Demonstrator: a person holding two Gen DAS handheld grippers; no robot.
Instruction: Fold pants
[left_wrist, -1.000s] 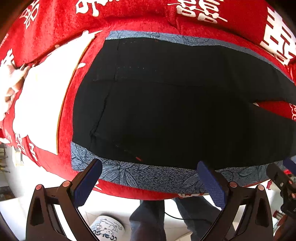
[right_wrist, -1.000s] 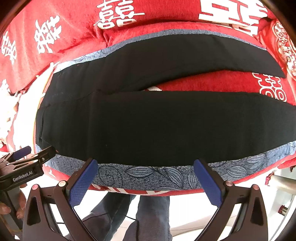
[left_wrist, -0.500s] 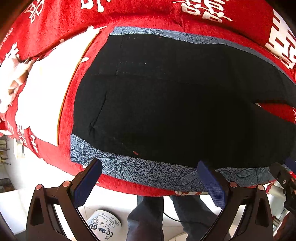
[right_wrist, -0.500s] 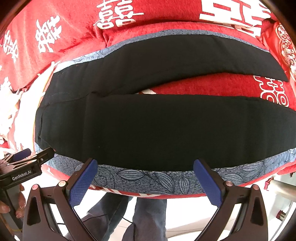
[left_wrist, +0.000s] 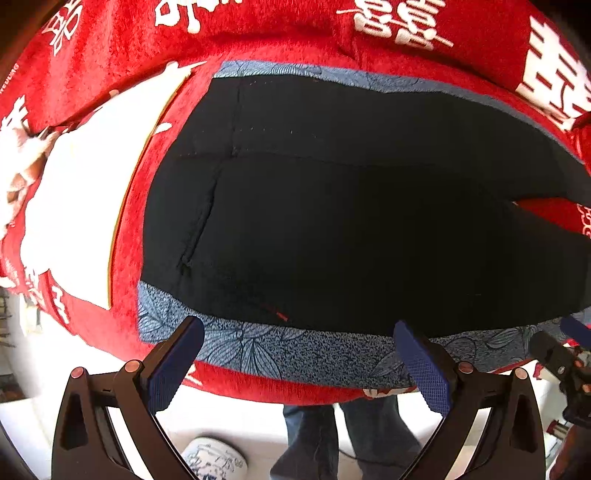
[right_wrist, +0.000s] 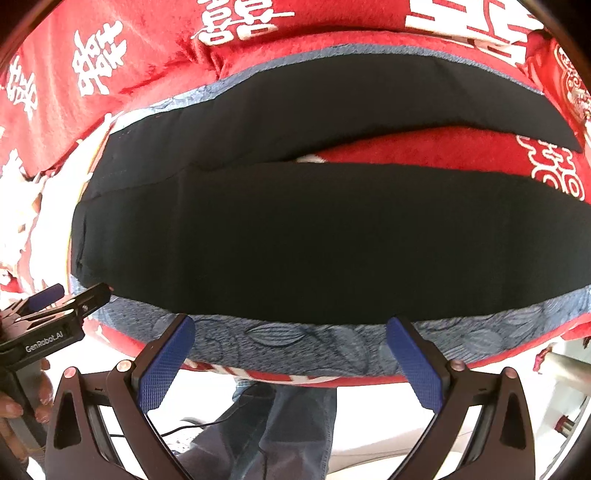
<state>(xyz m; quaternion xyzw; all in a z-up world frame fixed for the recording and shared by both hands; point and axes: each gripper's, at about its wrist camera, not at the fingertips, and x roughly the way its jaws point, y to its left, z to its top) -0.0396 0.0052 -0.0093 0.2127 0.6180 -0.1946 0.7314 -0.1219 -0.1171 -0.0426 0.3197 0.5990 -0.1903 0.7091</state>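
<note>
black pants spread flat on red blanket, legs apart in a v, no fold made. left gripper and right gripper wide open, empty, at near edge of pants. all folds remaining.

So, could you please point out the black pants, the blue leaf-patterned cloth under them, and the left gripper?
black pants (right_wrist: 314, 240), right wrist view, near leg
blue leaf-patterned cloth (left_wrist: 295, 350), left wrist view, front strip
left gripper (left_wrist: 295, 363), left wrist view, between open fingertips
</note>
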